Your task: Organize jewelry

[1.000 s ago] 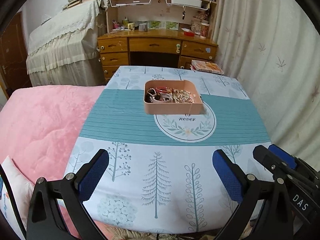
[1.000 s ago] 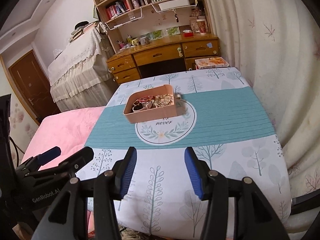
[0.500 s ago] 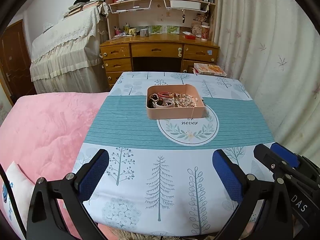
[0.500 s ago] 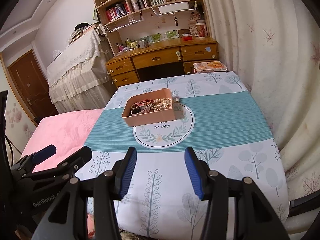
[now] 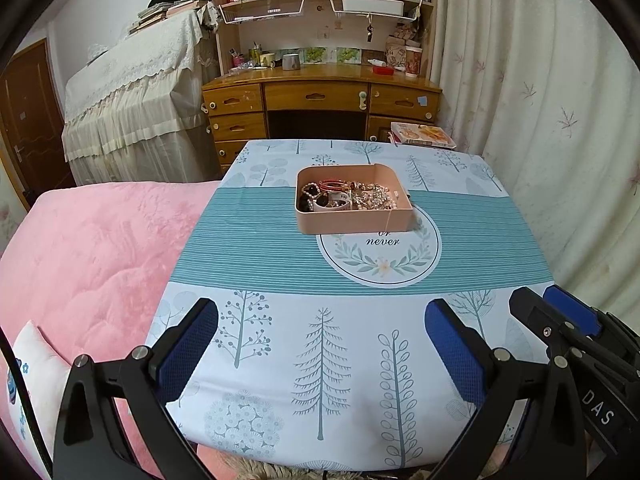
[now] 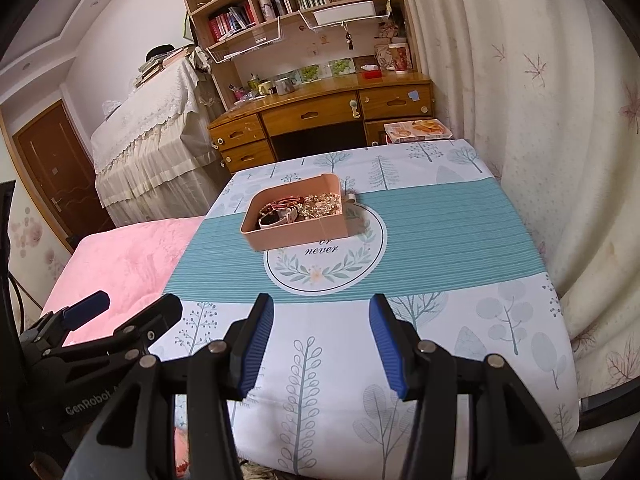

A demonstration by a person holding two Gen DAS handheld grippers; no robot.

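A pink tray (image 5: 354, 222) stands mid-table on the teal band of a tree-print tablecloth (image 5: 280, 264). It holds a tangled heap of jewelry (image 5: 348, 196): bead bracelets, a red bangle, pearl and gold chains. My left gripper (image 5: 320, 312) hovers open over the table's near edge, well short of the tray, with nothing between its blue pads. The right gripper (image 6: 321, 304) is also open and empty, with narrower jaws, just to the right of the left gripper (image 6: 120, 316). The right wrist view shows the tray (image 6: 296, 236) and jewelry (image 6: 304, 206) ahead and slightly left.
A pink bedspread (image 5: 92, 264) adjoins the table's left side. A curtain (image 5: 540, 120) hangs close along the right edge. Beyond the far edge stand a wooden desk (image 5: 320, 96) with bookshelves and a printed box (image 5: 424, 134).
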